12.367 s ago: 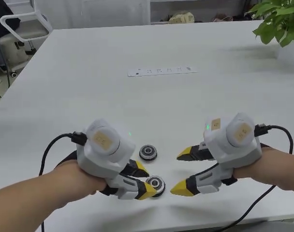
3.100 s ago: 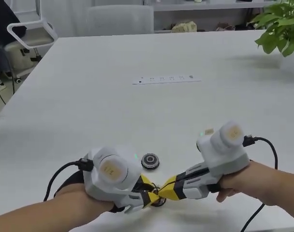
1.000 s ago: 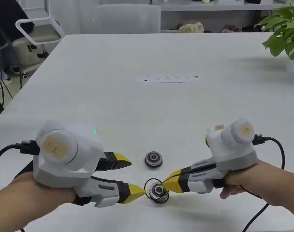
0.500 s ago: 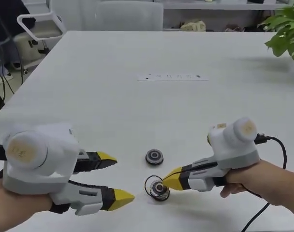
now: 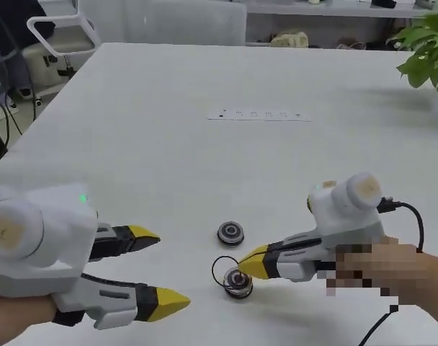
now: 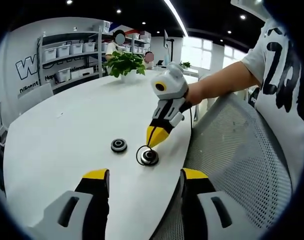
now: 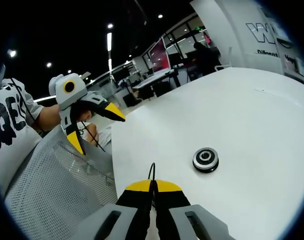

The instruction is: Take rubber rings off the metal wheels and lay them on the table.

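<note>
Left gripper [image 5: 172, 268] withdrew, gaping empty; right gripper [image 5: 240, 265] pinches rubber ring [image 5: 213, 271] near table [image 5: 204, 158] edge.

It was an open-plan office or company lab space, arranged like a meeting area. A long white table [image 5: 168, 144] with a power strip [image 5: 260, 114] lying on its top took up the middle of the room. A white swivel office chair [image 5: 60, 36] stood at its far corner, and a grey mesh chair back [image 6: 232, 150] sat close to its near edge. Metal shelving [image 6: 72, 55] along one wall carried rows of white storage bins, beside large wall lettering [image 6: 29, 67] that began with a W. A potted plant [image 6: 124, 63] stood on the table's far end. Recessed spotlights [image 6: 118, 10] and a strip light [image 6: 174, 15] ran across the dark ceiling, and bright windows [image 6: 197, 50] closed the far side.
</note>
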### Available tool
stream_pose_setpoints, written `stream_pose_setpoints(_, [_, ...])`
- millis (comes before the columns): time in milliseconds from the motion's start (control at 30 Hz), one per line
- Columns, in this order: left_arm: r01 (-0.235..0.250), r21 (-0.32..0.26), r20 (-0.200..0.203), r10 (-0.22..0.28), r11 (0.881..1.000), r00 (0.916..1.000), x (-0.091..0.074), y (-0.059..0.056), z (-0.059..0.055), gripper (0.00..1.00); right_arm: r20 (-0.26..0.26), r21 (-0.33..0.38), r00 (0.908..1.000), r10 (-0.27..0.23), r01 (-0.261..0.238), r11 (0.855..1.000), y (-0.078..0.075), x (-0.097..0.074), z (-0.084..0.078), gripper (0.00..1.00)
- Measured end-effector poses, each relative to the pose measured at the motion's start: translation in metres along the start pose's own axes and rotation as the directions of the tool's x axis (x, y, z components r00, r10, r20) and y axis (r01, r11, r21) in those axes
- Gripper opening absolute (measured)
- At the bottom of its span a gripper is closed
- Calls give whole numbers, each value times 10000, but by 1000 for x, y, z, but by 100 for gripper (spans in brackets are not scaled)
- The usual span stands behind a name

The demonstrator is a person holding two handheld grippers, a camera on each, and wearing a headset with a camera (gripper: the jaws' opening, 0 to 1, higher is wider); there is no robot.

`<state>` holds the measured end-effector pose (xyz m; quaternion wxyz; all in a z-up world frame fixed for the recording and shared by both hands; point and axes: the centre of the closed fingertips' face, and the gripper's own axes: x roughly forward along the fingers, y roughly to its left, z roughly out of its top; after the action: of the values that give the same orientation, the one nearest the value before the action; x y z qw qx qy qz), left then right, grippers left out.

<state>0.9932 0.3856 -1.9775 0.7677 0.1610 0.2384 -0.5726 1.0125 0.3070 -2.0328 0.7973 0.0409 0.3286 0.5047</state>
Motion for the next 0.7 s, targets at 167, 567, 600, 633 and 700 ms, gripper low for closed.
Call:
stream_pose_setpoints(167, [-88,-56,23,88,9999,10000,-4,3,-2,58,-70,79,10000,-10,11,10000,-1,2,1,0])
stream_pose_setpoints(567, [-158,-200,32,159,9997,9999,-8,6,-7,62,-299,138,9996,18,-14,9999,-1,4,-2,0])
stream_pose_setpoints(600, [-157,-207,26,158,9997,9999,-8,6,-7,63,-277,147,9996,28,-23,9999,-1,5,-1,0])
stream_pose_setpoints(633, [-167,-216,27,168,9996,9999,-9,7,-7,63,-262,137,9997,29,-26,9999,-1,6,0,0])
stream_pose_setpoints(700, [-176,-241,37,177,9996,9998,-9,7,-8,63,-243,143,9997,52,-49,9999,0,9,2,0])
